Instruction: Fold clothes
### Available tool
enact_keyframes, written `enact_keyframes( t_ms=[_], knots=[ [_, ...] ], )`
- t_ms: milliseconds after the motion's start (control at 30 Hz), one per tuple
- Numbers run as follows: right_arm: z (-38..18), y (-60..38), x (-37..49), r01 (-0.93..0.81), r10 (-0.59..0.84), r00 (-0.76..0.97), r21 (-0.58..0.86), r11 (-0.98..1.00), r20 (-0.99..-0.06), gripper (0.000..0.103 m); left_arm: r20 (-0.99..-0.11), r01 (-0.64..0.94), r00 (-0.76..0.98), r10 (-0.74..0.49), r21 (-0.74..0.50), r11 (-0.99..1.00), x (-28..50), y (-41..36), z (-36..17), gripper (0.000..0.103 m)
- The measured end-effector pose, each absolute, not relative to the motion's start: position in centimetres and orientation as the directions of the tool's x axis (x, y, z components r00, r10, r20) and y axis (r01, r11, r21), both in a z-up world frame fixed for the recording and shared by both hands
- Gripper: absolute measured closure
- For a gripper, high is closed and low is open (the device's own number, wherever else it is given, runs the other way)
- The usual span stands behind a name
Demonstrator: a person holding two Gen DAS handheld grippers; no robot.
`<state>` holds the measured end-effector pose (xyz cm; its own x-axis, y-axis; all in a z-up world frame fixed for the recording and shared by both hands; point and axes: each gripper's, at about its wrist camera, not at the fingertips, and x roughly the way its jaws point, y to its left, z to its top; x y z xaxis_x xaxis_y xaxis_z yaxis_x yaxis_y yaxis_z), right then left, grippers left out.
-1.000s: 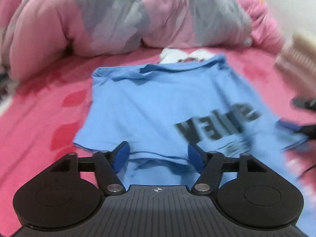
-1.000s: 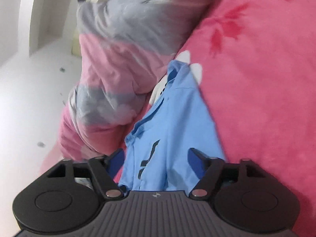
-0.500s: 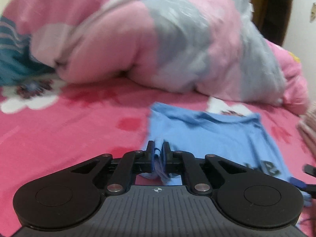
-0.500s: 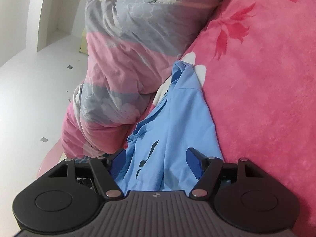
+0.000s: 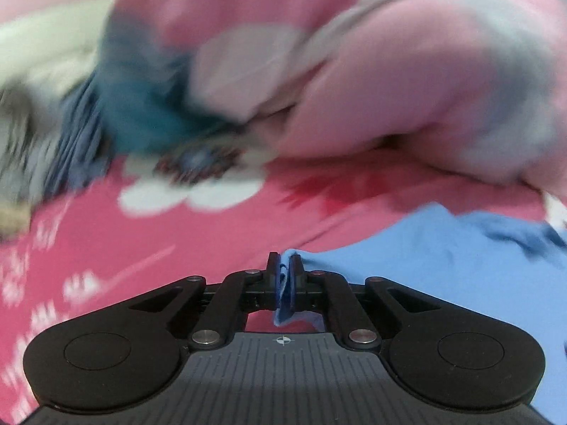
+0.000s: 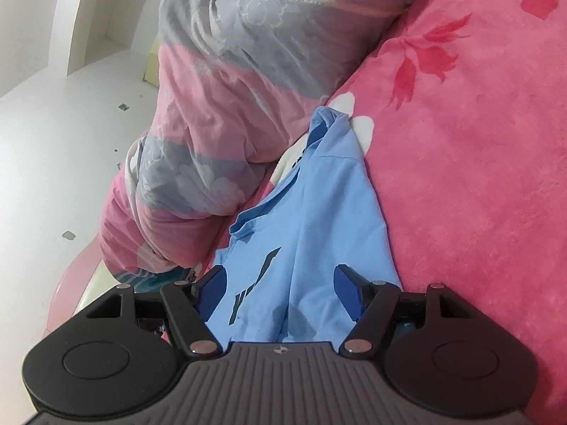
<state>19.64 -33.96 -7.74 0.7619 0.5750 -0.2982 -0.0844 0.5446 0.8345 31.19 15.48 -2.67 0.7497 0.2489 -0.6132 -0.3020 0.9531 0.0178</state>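
Blue shirt (image 6: 312, 219) spread on a pink bedspread (image 6: 478, 148) beside a heaped pink-and-grey quilt (image 6: 226, 81), long axis running away from the right gripper (image 6: 280, 283). Left gripper (image 5: 284, 276) low and level over the bed, clamped on a shirt edge; right gripper spread wide, straddling the cloth, gripping nothing

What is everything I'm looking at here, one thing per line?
T-shirt: one, light blue with dark print, spread on the bed, an edge pinched by the left gripper.
Blanket: one, bright pink with red and white flowers, covering the bed.
Quilt: one, pink and grey, bunched beyond the shirt.
Floor: white, beside the bed.
Left gripper: one, black, fingers shut on the shirt.
Right gripper: one, black with blue fingers, open over the shirt.
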Motion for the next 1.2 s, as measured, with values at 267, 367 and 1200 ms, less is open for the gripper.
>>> enact_keyframes(
  t_ms=[267, 367, 1200],
  knots=[
    [-7.8, -34.1, 19.7, -0.078, 0.575, 0.765, 0.845, 0.529, -0.290, 0.034, -0.564, -0.423, 0.747, 0.352, 0.005, 0.906, 28.7, 16.8, -0.8, 0.092],
    [-7.8, -34.3, 19.7, -0.074, 0.578, 0.767, 0.855, 0.513, -0.281, 0.034, -0.554, -0.361, 0.785, 0.277, -0.047, 0.931, 26.7, 16.1, 0.8, 0.092],
    [1.9, -30.5, 18.5, 0.077, 0.065, 0.737, 0.180, 0.981, -0.672, 0.100, -0.532, 0.418, 0.698, -0.479, -0.241, 0.876, 14.8, 1.2, -5.0, 0.072]
  ],
)
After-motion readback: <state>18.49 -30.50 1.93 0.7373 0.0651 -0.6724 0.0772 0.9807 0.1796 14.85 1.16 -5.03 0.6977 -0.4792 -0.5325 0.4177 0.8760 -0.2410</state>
